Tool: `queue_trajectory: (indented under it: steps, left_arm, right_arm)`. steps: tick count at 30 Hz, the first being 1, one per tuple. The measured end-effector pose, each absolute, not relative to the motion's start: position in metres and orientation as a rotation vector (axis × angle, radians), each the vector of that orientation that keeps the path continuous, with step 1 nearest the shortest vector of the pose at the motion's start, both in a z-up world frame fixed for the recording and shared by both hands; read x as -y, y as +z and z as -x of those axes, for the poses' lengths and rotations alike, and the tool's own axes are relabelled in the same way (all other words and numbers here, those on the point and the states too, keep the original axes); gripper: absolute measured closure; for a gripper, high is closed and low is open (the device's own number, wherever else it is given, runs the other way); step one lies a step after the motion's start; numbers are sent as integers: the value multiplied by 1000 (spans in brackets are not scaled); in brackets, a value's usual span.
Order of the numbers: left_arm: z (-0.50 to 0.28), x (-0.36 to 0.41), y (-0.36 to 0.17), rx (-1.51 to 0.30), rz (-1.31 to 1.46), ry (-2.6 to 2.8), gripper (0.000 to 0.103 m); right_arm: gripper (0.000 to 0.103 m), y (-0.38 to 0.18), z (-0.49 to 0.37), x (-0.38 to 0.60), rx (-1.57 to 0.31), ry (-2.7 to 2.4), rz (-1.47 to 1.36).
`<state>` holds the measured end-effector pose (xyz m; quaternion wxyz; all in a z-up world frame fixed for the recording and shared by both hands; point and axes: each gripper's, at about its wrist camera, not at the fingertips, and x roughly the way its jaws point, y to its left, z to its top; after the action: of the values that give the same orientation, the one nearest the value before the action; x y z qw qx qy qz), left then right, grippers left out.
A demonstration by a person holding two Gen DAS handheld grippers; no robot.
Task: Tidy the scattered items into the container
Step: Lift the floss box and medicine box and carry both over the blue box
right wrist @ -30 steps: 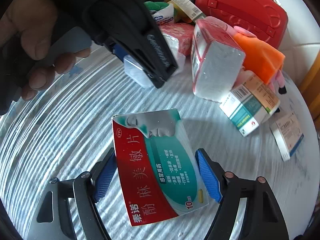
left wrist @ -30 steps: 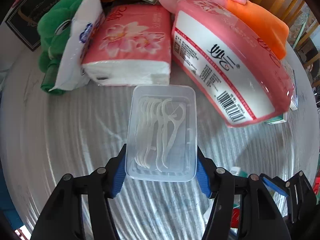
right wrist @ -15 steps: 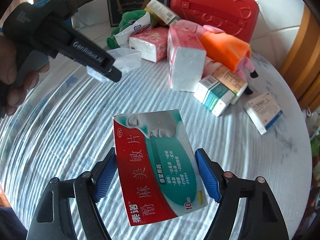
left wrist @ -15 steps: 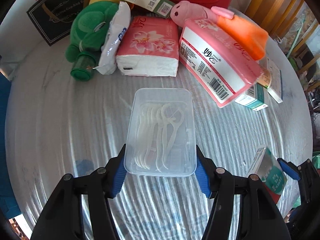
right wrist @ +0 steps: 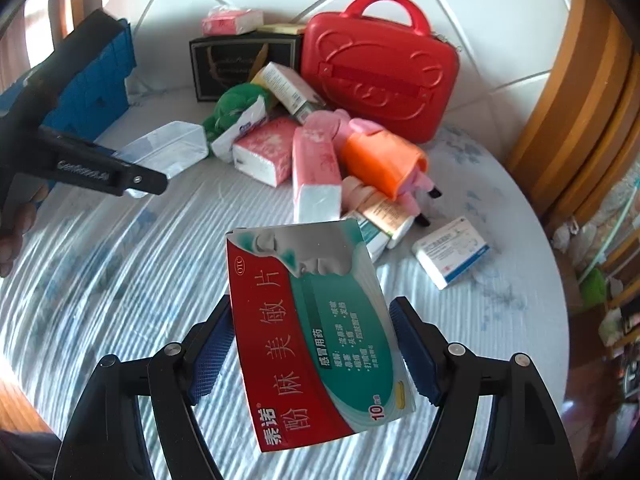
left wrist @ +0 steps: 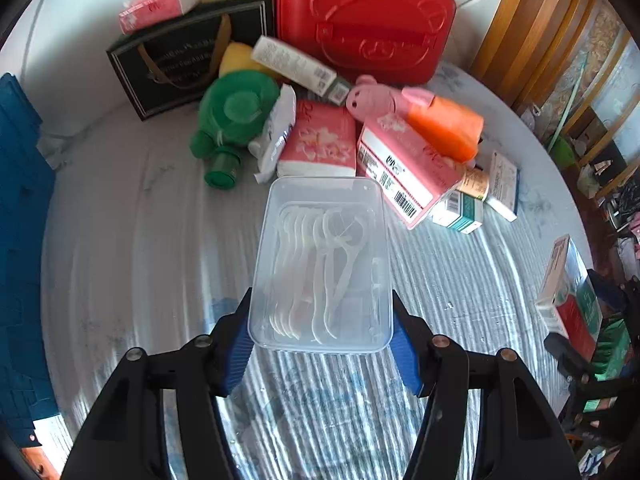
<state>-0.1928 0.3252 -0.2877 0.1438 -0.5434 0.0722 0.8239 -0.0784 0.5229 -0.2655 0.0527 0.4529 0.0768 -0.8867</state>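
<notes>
My left gripper (left wrist: pixel 322 340) is shut on a clear plastic box of white floss picks (left wrist: pixel 324 256), its blue pads pressing the box's two long sides, held above the table. In the right wrist view the same floss box (right wrist: pixel 168 148) hangs at the left. My right gripper (right wrist: pixel 312 354) is shut on a red and green medicine box (right wrist: pixel 316 332), also lifted off the cloth. A red hard case (left wrist: pixel 360 20) with a handle stands shut at the back against the wall.
A pile lies in front of the case: pink tissue packs (left wrist: pixel 320 140), a green plush toy (left wrist: pixel 236 108), a pink pig toy in orange (left wrist: pixel 436 120), small medicine boxes (right wrist: pixel 452 252). A black gift bag (left wrist: pixel 176 64) and a blue crate (right wrist: pixel 96 80) stand at the left.
Both grippers have risen with their boxes still held. The pile and the red case now look smaller and farther below. The left gripper has drawn back from the pile.
</notes>
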Motion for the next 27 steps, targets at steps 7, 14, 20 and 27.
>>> queue_trajectory:
  steps: [7,14,20,27]
  left_arm:
    - [168,-312,-240,-223,1513,2423,44]
    - [144,-289,-198,-183,1438,2474,44]
    - [126,-269,-166,-158,1364,2527,44]
    - [114,-244,-142,-170,1327,2554,44]
  right_arm:
    - [26,-216,62,-520,-234,-2769,-1305]
    - [26,-172,42,-519,-190,-2841,-1229]
    - [26,-136,22,-512,-176,-2878,-1146]
    - [26,-105,12,-502,-121,-2926,-1066]
